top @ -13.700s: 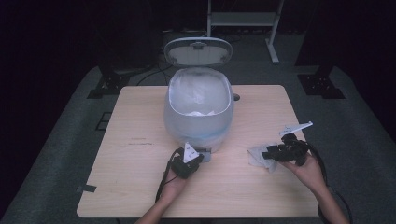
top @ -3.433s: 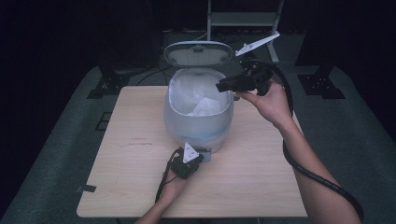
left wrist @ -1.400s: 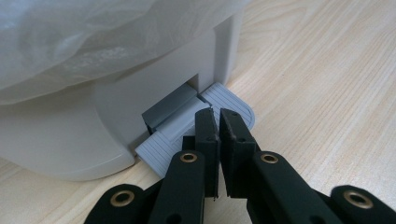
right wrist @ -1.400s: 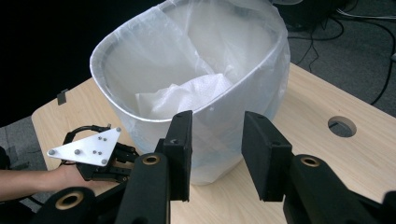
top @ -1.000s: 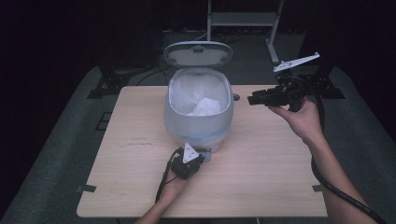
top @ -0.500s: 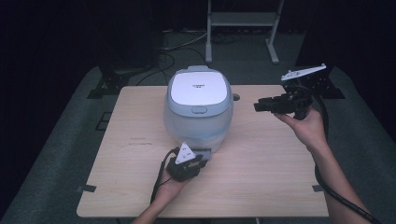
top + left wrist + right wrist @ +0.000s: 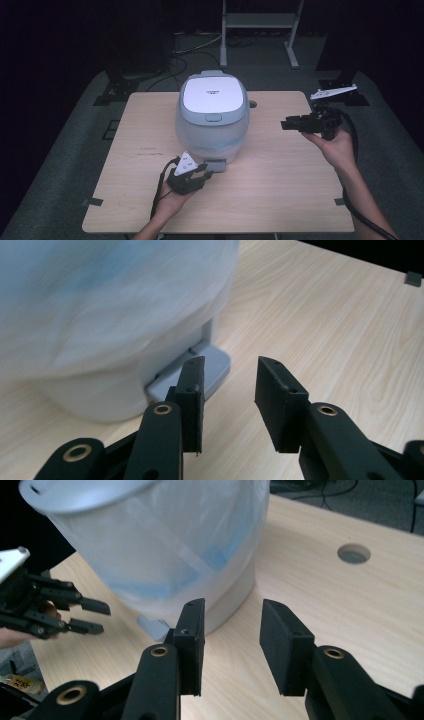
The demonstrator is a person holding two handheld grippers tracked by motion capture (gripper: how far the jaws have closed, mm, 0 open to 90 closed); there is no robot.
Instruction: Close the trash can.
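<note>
Rice cooker sits centre-rear on the counter, lid shut, grey latch tab at its front base. Your L gripper is just in front of that tab, jaws just been opening, now parted w/ nothing between them, tab close ahead but not touched. Your R gripper hovers over the counter's right side, well apart from the cooker, pointing at it, jaws parted approx. the same and empty.
</note>
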